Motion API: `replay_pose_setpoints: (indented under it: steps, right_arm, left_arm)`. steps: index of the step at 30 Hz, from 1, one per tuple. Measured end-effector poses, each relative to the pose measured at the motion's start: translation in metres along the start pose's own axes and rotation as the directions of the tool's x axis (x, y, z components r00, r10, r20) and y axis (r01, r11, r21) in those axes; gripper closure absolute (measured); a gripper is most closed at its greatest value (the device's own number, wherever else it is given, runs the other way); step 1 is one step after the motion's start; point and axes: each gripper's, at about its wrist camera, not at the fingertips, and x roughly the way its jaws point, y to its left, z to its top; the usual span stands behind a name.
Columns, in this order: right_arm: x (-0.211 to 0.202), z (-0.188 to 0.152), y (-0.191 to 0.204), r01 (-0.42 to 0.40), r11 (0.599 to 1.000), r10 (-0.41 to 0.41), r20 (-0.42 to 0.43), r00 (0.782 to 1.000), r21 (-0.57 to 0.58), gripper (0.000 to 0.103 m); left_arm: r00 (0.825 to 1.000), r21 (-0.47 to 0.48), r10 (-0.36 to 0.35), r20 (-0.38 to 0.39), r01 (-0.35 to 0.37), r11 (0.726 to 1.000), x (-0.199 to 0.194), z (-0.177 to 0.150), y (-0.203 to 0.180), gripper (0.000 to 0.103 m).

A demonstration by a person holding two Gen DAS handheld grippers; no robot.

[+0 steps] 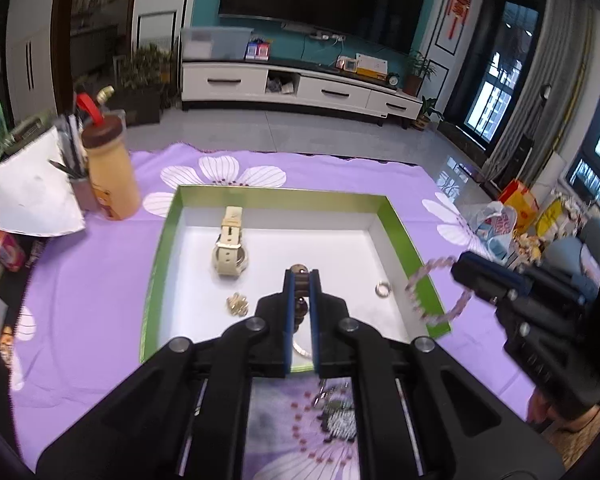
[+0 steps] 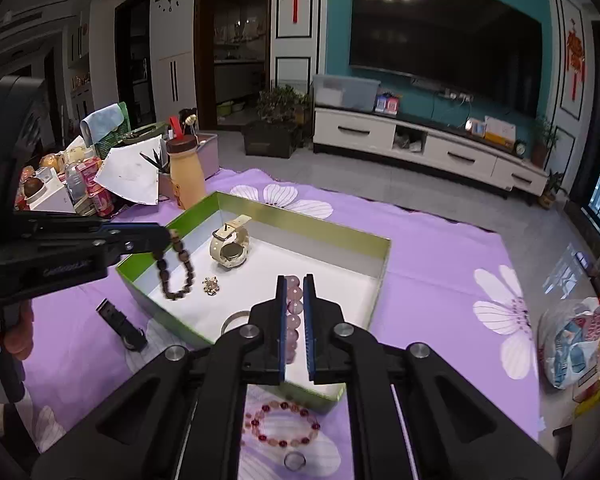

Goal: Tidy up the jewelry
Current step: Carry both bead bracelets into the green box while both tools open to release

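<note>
Closest to me on the purple floral cloth (image 2: 440,248), two pieces lie outside the box: a red-and-pink bead bracelet (image 2: 282,424) and, just below it, a plain silver ring (image 2: 295,460). Off to my left on the cloth there's a small black clip-like thing (image 2: 121,325); I can't tell what it is.

My right gripper (image 2: 293,300) is clamped narrow on a pink bead bracelet (image 2: 293,312), hanging it over the near-right part of the green-walled box (image 2: 300,216). My left gripper (image 1: 301,280) is pinched on a dark brown bead bracelet (image 2: 175,270), which dangles over the box's left side.

Inside on the white floor: a thin silver bangle (image 2: 236,318) near the front wall, a small gold cluster piece (image 2: 211,285), a small silver ring (image 1: 383,289) toward the right, and further back the cream watch (image 2: 230,246) on its side.

So I judge we're past halfway: four pieces in, two in my grips about to go down, at least two on the cloth to collect.

Beyond the box stand a tan bottle (image 2: 186,176) and a white sheet of paper (image 2: 130,174) among the clutter.
</note>
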Motion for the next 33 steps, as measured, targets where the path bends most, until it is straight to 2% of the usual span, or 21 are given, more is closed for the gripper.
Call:
replay_pose_setpoints:
  steps: [3,8,13,21,22,23,25,28,30,33]
  right_arm:
    - [0.022,0.004,-0.005,-0.020,0.999,0.021,-0.041,0.999,0.028,0.096]
    - [0.058,0.008,-0.009,-0.041,0.997,0.047,-0.110,0.993,0.060,0.096]
    - [0.088,0.008,-0.008,-0.056,0.994,0.072,-0.173,0.982,0.091,0.096]
    - [0.126,0.000,-0.011,-0.003,0.995,0.033,-0.285,0.958,0.104,0.096]
    - [0.129,0.000,-0.012,0.001,0.994,0.030,-0.290,0.957,0.108,0.093]
    - [0.130,-0.001,-0.013,0.006,0.993,0.027,-0.291,0.956,0.114,0.089]
    - [0.130,-0.003,-0.016,0.015,0.991,0.023,-0.287,0.958,0.131,0.076]
    - [0.122,-0.003,-0.021,0.015,0.989,0.025,-0.263,0.964,0.149,0.075]
    - [0.113,-0.003,-0.025,0.014,0.987,0.026,-0.244,0.970,0.163,0.075]
    - [0.096,-0.004,-0.030,0.009,0.984,0.029,-0.214,0.976,0.176,0.075]
  left_arm:
    - [1.000,-0.027,-0.001,-0.029,0.000,1.000,0.021,0.009,0.005,0.097]
    - [0.994,-0.058,0.036,-0.098,-0.042,0.997,0.065,0.017,0.013,0.097]
    - [0.988,-0.044,0.066,-0.141,-0.073,0.996,0.093,0.016,0.012,0.097]
    - [0.977,-0.044,0.116,-0.179,-0.125,0.991,0.113,0.012,0.019,0.097]
    - [0.976,-0.042,0.121,-0.182,-0.131,0.991,0.113,0.011,0.020,0.095]
    - [0.975,-0.044,0.123,-0.186,-0.133,0.990,0.114,0.011,0.021,0.092]
    - [0.975,-0.051,0.118,-0.187,-0.130,0.990,0.114,0.010,0.022,0.072]
    - [0.978,-0.047,0.118,-0.171,-0.128,0.991,0.108,0.010,0.022,0.059]
    - [0.980,-0.047,0.115,-0.163,-0.124,0.991,0.104,0.011,0.021,0.056]
    - [0.983,-0.043,0.111,-0.145,-0.118,0.992,0.093,0.011,0.019,0.044]
